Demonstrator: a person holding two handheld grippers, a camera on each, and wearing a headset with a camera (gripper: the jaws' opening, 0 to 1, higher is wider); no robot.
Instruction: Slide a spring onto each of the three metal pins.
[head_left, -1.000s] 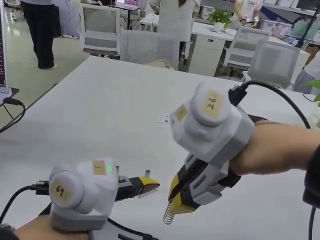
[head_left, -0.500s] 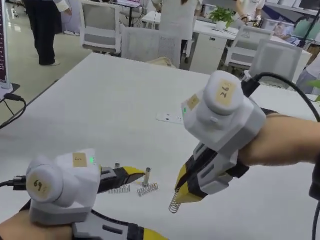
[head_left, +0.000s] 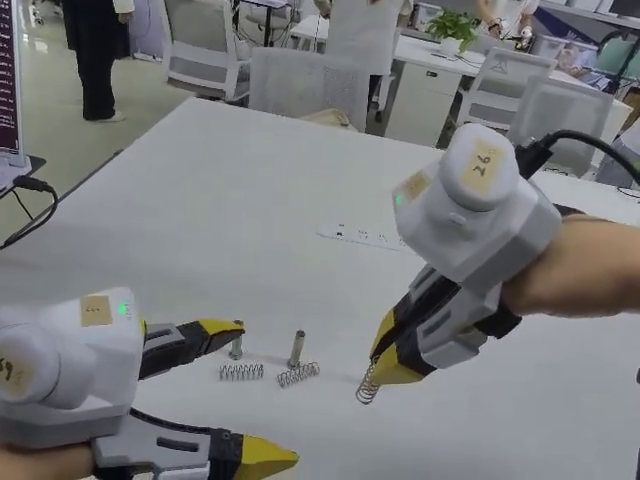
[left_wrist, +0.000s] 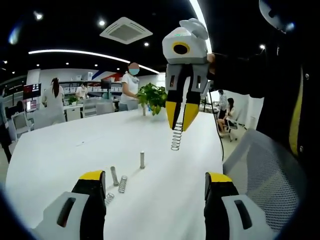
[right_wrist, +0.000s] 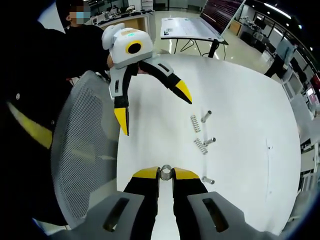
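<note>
Back come the left tongs, jaws now wide apart, while the right tongs stay clamped on the top coils of a spring — light, bendy wire, best pinched at one end so its bore hangs open. It dangles above the surface, near an upright pin but off to one side — not over it yet.

Bright, even office light on a white table.
Ceiling strips glow overhead in the left gripper view; the table is evenly lit, with only faint soft shadows beside the pins. Both gripper views bow straight lines at their edges. In the head view the near left gripper is soft, the far room slightly blurred.
</note>
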